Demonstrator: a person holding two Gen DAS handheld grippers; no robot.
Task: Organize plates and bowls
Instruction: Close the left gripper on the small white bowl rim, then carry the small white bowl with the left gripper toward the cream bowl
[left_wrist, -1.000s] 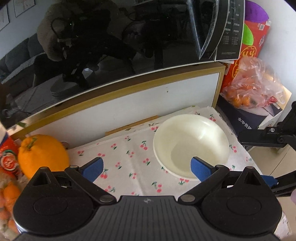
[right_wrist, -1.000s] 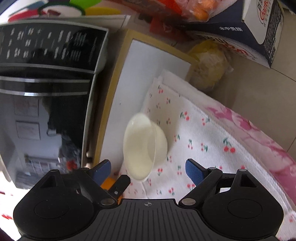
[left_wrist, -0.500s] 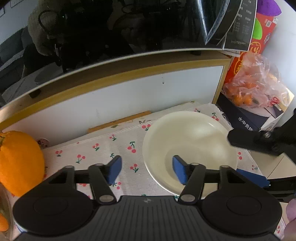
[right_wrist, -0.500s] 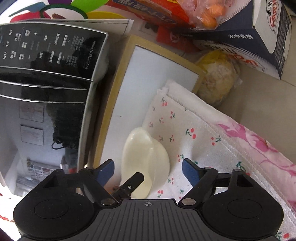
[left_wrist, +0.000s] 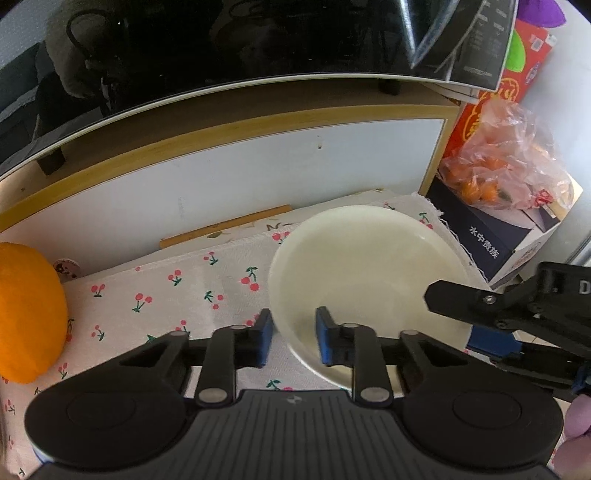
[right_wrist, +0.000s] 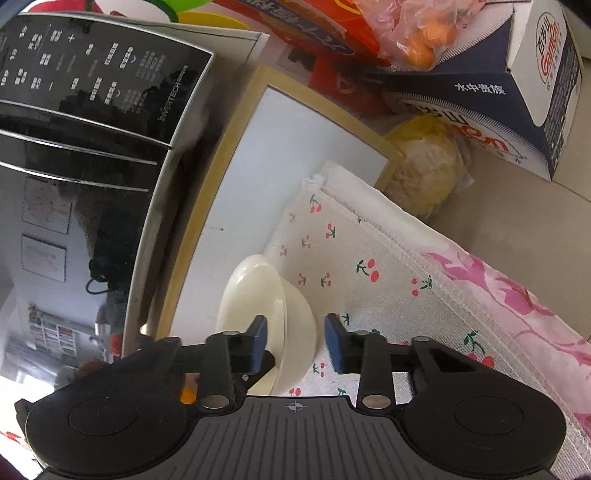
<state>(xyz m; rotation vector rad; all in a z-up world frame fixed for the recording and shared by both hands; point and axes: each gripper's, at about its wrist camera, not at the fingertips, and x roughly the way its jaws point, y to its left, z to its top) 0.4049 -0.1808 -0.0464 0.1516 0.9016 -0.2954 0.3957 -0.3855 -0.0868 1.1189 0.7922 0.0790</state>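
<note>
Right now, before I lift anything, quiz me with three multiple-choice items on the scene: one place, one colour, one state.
1. In the left wrist view, the large orange fruit lies:
A. left of the bowl
B. inside the bowl
C. on top of the microwave

2. The cloth under the bowl is printed with:
A. blue stripes
B. red cherries
C. nothing, it is plain

3. The bowl is:
A. upside down
B. upright and empty
C. filled with fruit

Answers:
1. A, the fruit sits at the frame's left edge, apart from the bowl.
2. B, small red cherries with green stems dot the pale cloth.
3. B, its open side faces up and the cream inside is bare.
</note>
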